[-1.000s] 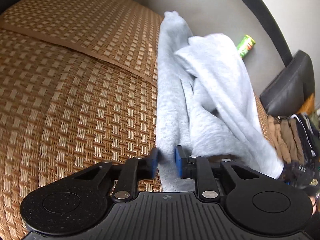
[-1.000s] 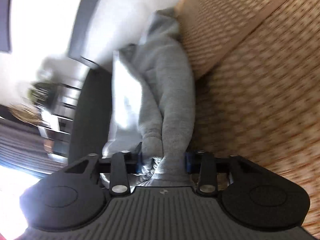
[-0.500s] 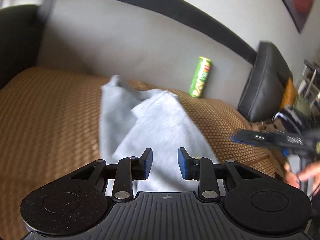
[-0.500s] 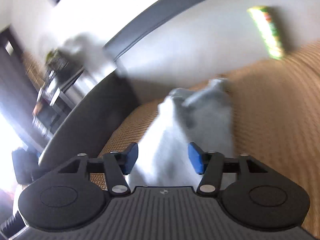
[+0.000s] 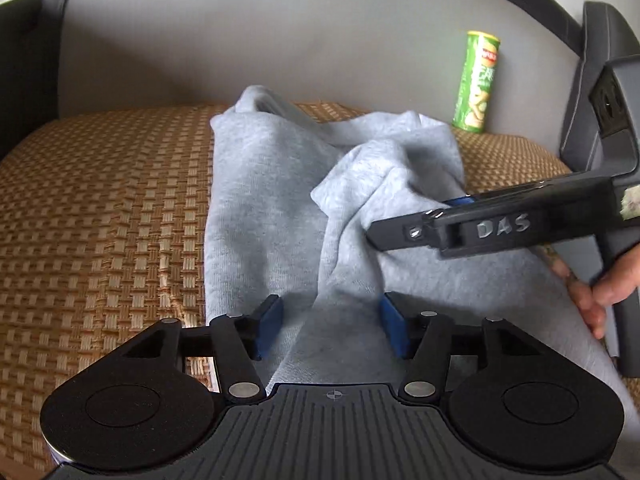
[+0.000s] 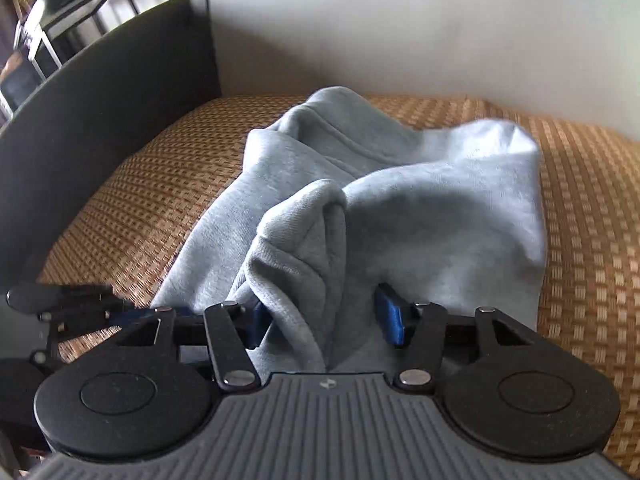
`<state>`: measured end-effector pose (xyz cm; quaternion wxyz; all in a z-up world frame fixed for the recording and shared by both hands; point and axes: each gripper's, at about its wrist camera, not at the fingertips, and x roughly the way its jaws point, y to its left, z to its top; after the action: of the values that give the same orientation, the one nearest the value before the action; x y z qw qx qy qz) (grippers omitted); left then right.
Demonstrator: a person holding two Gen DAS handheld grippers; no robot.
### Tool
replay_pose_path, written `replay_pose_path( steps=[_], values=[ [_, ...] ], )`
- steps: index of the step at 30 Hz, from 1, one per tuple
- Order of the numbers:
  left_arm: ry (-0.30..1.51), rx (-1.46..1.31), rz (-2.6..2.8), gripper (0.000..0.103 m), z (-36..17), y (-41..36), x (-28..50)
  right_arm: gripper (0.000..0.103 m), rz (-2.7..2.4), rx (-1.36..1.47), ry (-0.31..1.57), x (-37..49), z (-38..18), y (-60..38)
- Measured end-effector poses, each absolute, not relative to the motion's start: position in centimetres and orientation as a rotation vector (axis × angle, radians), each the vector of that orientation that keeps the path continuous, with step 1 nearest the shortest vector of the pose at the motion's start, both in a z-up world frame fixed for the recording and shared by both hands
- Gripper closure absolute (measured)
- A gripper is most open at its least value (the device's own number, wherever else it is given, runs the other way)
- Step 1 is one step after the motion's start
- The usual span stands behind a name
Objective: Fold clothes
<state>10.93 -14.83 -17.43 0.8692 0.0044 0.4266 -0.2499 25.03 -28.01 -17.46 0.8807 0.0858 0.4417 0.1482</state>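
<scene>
Lying in a rumpled heap on the woven mat that covers the sofa seat: one light grey sweatshirt, running from the seat's front edge back towards the pale backrest, its far end bunched just short of that backrest. My left gripper, blue pads spread wide, sits low at the near end of the garment with cloth lying between the pads; nothing is pinched. My right gripper is likewise spread wide, a thick raised fold of the same sweatshirt standing up between its pads without being clamped. From the left wrist camera, the right gripper reaches in from the right side across the cloth, its black body marked with pale letters and one blue pad tip showing against a lifted fold, my right hand on its handle at the edge of the view. Other items: a green snack tube upright at the back of the seat against the backrest, well apart from the sweatshirt; a dark armrest along the left end of the seat; a metal-framed shelf beyond that armrest, its contents too blurred to list. The raised fold blocks the right wrist camera's sight of the cloth behind it.
</scene>
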Motion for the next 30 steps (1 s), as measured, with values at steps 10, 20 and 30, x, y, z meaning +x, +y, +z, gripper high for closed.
replay_pose_path(
  steps=[10, 20, 30],
  values=[
    [0.803, 0.017, -0.667, 0.037, -10.5, -13.2, 1.4, 0.045, 0.358, 0.281, 0.739, 8.7, -7.1, -29.7],
    [0.894, 0.166, -0.52, 0.036, -16.2, -17.4, -2.4, 0.044, 0.181, 0.326, 0.833, -1.3, -15.7, -24.9],
    [0.851, 0.172, -0.444, 0.034, -17.0, -18.0, -3.7, 0.044, 0.159, 0.357, 0.838, -0.1, -16.3, -24.7]
  ],
)
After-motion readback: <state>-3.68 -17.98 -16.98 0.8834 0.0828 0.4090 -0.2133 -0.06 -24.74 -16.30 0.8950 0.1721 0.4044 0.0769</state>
